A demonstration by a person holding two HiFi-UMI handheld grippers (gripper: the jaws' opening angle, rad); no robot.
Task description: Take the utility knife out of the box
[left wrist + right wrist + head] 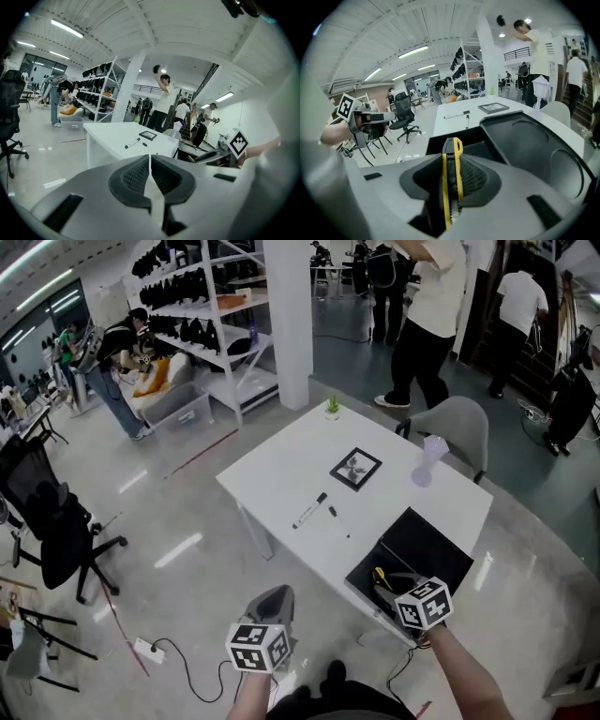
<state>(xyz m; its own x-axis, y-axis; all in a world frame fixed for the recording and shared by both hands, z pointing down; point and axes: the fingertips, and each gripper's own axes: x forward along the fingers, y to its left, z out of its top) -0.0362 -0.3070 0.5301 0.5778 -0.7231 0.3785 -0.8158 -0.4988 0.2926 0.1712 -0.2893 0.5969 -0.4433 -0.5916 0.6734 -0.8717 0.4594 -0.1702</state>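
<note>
Only the right gripper view shows the right gripper's (451, 174) jaws clamping the utility knife (452, 149); the left gripper's (150, 164) jaws are together.

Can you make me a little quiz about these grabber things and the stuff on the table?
1. What is the right gripper holding? A) marker B) utility knife C) picture frame
2. True or false: the left gripper is holding something too.
3. Fill in the gap: the open box on the white table is coloured ____.
Key: 1 B; 2 false, its jaws are shut on nothing; 3 black.
</note>
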